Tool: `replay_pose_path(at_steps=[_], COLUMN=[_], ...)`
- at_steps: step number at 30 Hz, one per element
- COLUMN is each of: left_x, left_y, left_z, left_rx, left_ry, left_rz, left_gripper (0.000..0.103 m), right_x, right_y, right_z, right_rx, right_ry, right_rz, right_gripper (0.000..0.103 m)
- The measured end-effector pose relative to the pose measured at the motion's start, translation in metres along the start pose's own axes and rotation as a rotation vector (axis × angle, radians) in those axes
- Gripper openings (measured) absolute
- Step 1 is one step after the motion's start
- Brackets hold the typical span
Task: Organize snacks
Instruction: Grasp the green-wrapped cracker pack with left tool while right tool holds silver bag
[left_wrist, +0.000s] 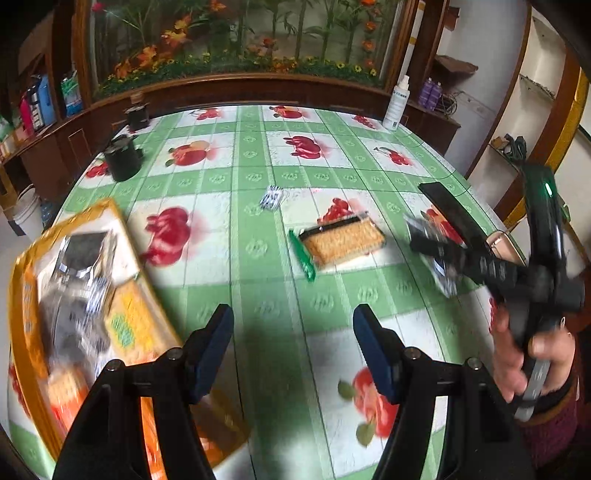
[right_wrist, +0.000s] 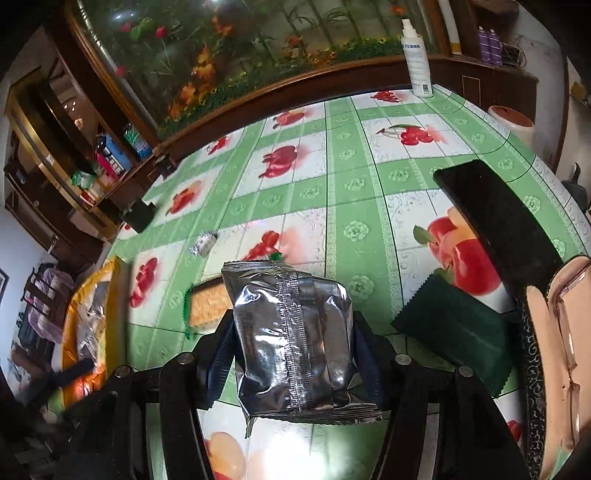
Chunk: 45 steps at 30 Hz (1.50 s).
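One silver foil snack packet (right_wrist: 295, 339) sits between the jaws of the right gripper (right_wrist: 291, 354), gripped across its width with the back seam facing the camera and its lower edge hanging below the pads. The grip looks snug, since the foil creases where the pads meet it. The left gripper (left_wrist: 293, 350) hangs over the counter (left_wrist: 258, 184) with its jaws about half open and nothing between them.

The step in hand looks like carrying this packet to the yellow bag (left_wrist: 74, 295) at the near left corner of the counter, where other packets already lie, though a pink tray (right_wrist: 565, 332) at the right edge could be the goal instead; I cannot tell which. To do it well:

- Keep the squeeze even. Foil is slippery and the contents may crush, so hold firm without tightening further.
- Carry it level and high enough to pass over the clear biscuit pack (left_wrist: 341, 240) lying mid-counter and the dark green sachet (right_wrist: 454, 343) just to the right of the gripper.
- Lower it until its bottom edge rests on the pile before letting go, so it does not slide off.
- The left view is blurred, so the bag's exact edge is hard to place; the free left gripper could steady it.

A small blue-and-white sweet (left_wrist: 272, 197) waits farther back.
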<state>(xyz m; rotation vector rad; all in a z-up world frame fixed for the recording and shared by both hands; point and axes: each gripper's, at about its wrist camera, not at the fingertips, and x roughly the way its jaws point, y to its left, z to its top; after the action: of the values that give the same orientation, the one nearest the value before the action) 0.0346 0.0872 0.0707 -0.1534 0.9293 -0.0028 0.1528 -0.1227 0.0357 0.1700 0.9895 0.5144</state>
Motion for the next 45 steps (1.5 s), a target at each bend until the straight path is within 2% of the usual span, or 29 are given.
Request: replay_pose_path(at_steps=[2,5,9,13,19,22,24,26,28,33,34,36,38,42,45], left_x=[0.011,0.035,0.065,0.101,0.138,0.134,0.128,0.120,0.118,0.124,0.123,0.121,0.118,0.106,0.094], left_y=[-0.003,-0.017,-0.032,-0.030,-0.021,-0.025,-0.033,-0.042,-0.052,-0.067,-0.068,-0.069,-0.070,-0.066,-0.060], left_z=[0.015,0.037,0.066,0.093,0.089,0.078,0.066,0.054,0.045,0.042,0.040,0.036,0.033,0.020,0.006], left_rx=[0.009,0.042,0.074,0.019,-0.078,-0.061,-0.016,0.032,0.074,0.099,0.100,0.124,0.127,0.101,0.070], left_ry=[0.020,0.064,0.081,0.109,0.217,0.238,0.245,0.240,0.227,0.183,0.162,0.127,0.106,0.063,0.040], left_rz=[-0.010,-0.023,-0.030,-0.072,-0.156,-0.185,-0.185,-0.169,-0.099,0.023,0.048,0.091,0.090,0.115,0.098], left_gripper=[0.066,0.066,0.066,0.066,0.066,0.066,0.066,0.069,0.073,0.073,0.072,0.057,0.046,0.046,0.046], right_x=[-0.001,-0.002,-0.005,-0.006,-0.012,-0.014,-0.016,-0.017,-0.018,-0.015,-0.015,-0.014,-0.014,-0.014,-0.011], right_y=[-0.004,-0.018,-0.031,-0.037,-0.043,-0.045,-0.045,-0.045,-0.045,-0.044,-0.045,-0.047,-0.046,-0.042,-0.037], right_z=[-0.003,0.000,0.002,0.002,0.003,0.004,0.004,0.004,0.003,0.003,0.003,0.004,0.004,0.003,0.001], right_rx=[-0.009,0.041,0.081,0.121,0.145,0.153,0.156,0.158,0.159,0.156,0.154,0.157,0.152,0.132,0.115], right_ry=[-0.003,-0.001,-0.002,0.009,-0.004,-0.004,-0.009,-0.012,-0.014,-0.010,-0.009,-0.007,-0.008,-0.009,0.001], right_rz=[0.002,-0.002,-0.006,0.018,0.022,0.033,0.038,0.042,0.040,0.026,0.018,0.015,0.017,0.010,0.011], right_gripper=[0.063,0.063,0.063,0.063,0.063,0.063,0.063,0.063,0.063,0.064,0.064,0.064,0.064,0.064,0.064])
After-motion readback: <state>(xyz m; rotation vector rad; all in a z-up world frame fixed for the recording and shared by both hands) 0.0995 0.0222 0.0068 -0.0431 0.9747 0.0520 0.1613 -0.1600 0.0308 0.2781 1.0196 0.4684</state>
